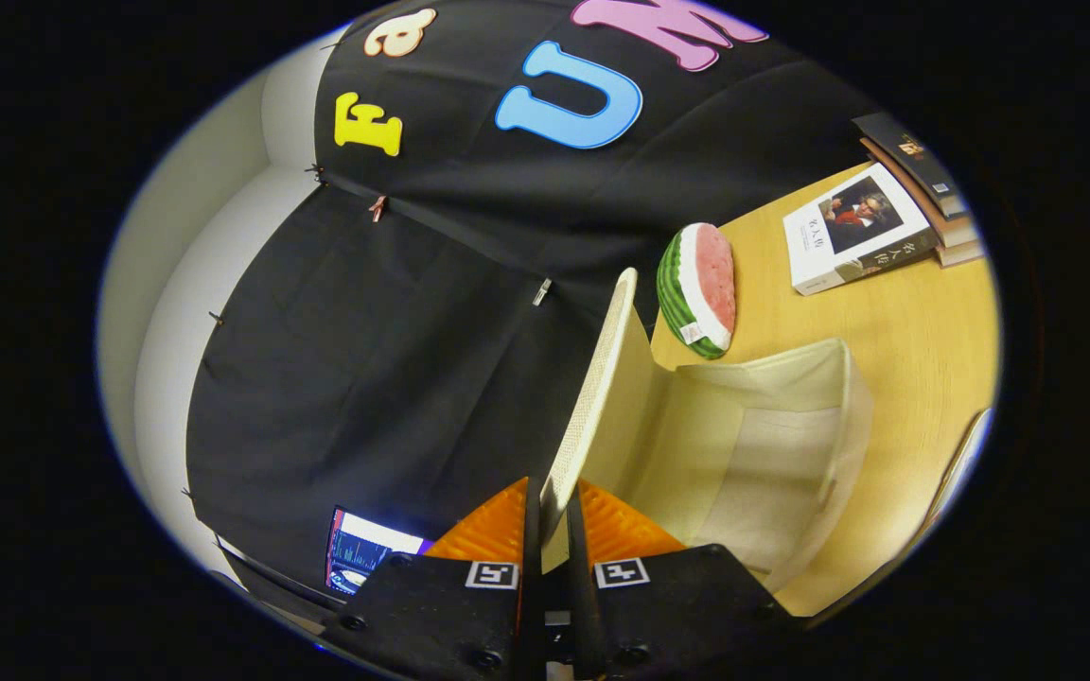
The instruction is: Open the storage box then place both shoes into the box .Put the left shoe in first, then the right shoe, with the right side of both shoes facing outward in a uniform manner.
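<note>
- Gripper (553, 506): the 2 orange fingers (493, 530) are clenched on the edge of the lid (592, 397), which is pinched between them.
- The lid stands raised, nearly upright, hinged to the storage box (791, 445).
- The storage box rests on the wooden table (923, 331), just beyond the fingers, its pale interior exposed.
- Watermelon-slice toy (699, 288): behind the box, near it.
- Books (871, 236): stacked at the table's far side, well apart from the box.
- Lit screen (360, 549): beside the left finger.

We see a cream box (772, 426), its woven-textured lid (592, 378) between orange ribbed jaws, a green-striped pink melon (701, 288), and a tan bench (895, 331).
</note>
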Available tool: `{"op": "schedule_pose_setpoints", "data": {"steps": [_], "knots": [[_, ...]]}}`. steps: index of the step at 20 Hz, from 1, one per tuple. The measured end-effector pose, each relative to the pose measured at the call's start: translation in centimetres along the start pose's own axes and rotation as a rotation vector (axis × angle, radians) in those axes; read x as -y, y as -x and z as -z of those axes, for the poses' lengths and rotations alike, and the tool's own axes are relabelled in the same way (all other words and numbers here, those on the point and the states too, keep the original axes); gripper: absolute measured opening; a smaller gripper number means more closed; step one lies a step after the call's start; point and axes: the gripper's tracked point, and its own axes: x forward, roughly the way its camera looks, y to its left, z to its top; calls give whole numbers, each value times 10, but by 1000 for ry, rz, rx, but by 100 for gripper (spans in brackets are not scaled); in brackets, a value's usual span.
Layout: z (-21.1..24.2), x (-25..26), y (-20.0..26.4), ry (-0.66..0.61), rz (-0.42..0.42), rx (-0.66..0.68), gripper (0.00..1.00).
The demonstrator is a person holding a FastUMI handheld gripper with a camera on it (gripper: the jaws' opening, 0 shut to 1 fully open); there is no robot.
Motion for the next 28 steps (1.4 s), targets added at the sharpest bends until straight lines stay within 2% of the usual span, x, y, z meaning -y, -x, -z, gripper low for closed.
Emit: {"op": "schedule_pose_setpoints", "data": {"steps": [8, 9, 11, 14, 15, 16, 28], "knots": [[9, -33, -72, 31, 16, -61, 30], [12, -33, -80, 37, 24, -71, 41], [22, -35, -94, 34, 27, -96, 52], [35, -33, -103, 42, 39, -134, 79], [35, -31, -102, 46, 42, -138, 94], [37, -29, -103, 46, 44, -135, 97], [29, -28, -83, 65, 37, -80, 97]]}}
